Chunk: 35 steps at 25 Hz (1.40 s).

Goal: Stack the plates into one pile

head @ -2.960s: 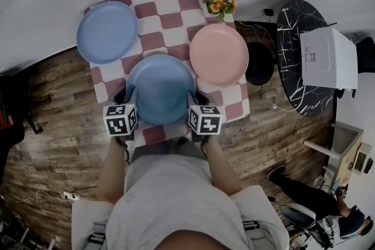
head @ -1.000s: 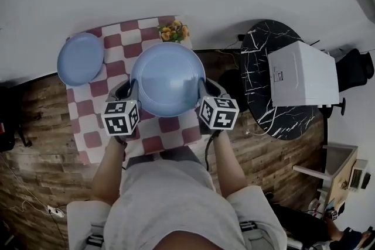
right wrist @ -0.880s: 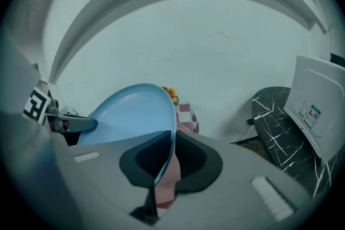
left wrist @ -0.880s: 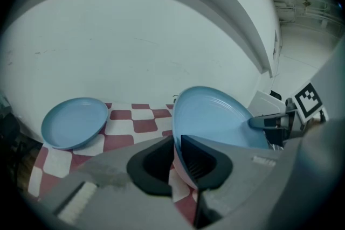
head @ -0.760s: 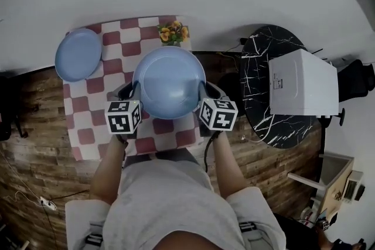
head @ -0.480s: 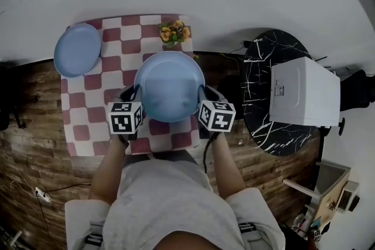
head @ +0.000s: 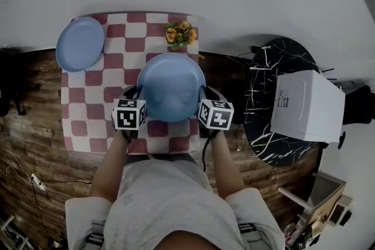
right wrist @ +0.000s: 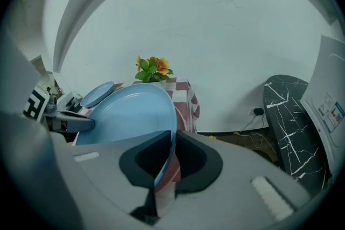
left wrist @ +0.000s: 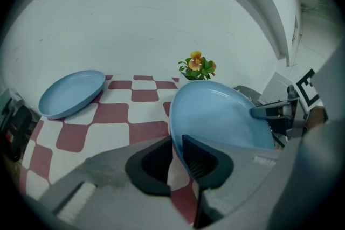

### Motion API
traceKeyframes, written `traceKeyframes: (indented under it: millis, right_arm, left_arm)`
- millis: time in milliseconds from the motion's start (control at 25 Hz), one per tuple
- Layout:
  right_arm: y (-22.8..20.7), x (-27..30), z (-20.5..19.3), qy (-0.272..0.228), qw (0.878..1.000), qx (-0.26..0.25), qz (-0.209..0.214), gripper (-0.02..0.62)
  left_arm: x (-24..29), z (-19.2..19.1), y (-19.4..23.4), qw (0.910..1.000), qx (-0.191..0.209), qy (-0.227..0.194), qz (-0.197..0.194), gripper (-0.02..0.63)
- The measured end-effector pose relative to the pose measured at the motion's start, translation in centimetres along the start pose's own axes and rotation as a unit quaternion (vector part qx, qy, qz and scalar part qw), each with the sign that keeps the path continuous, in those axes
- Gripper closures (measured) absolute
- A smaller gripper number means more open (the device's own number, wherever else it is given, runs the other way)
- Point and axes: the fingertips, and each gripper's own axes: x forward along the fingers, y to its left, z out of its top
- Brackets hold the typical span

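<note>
The blue plate (head: 170,88) is hanging between my two grippers over the checked bench (head: 88,120), just in front of the flower pot (head: 180,34). My left jaws (left wrist: 174,151) are opening: the plate's rim is sitting between the pads, but they are not pinching it. My right jaws (right wrist: 171,161) are clenching the opposite rim. I cannot tell whether the plate is resting on anything beneath it. The second blue plate (head: 80,43) is lying at the bench's far left corner, well apart. A black marble table (head: 261,96) carrying a white box (head: 307,107) is standing to my right.
</note>
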Motion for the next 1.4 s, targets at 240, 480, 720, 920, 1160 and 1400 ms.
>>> traceKeyframes:
  millis: [240,480,720,920,1160,1400]
  right_arm:
    - [-0.2,1.1,-0.2,0.014,1.0,-0.01,0.001,0.563]
    - [-0.5,1.6,-0.5,0.019,0.999,-0.027,-0.004,0.558]
    - [-0.7,2.1,-0.8,0.024,0.998,-0.059,-0.017,0.548]
    - [-1.2,2.2,-0.9,0.025,0.997,-0.064,-0.026,0.541]
    - [-0.8,2.6,-0.9,0.025,0.997,-0.069,-0.008,0.495]
    - [-0.9,3.1,-1.5,0.034,0.996,-0.081,-0.009,0.493]
  left_arm:
    - [0.8,-0.4,0.3,0.9999,-0.011,0.01,0.005,0.537]
    - [1.3,-0.6,0.3,0.9998,-0.012,0.013,0.012,0.535]
    - [1.7,-0.7,0.4,0.9997,-0.005,0.015,0.02,0.531]
    - [1.8,-0.7,0.1,0.9998,-0.002,0.011,0.014,0.498]
    - [1.6,-0.5,-0.1,0.9999,-0.007,0.005,0.01,0.485]
    - [1.2,-0.2,0.1,1.0,-0.005,-0.001,0.007,0.485]
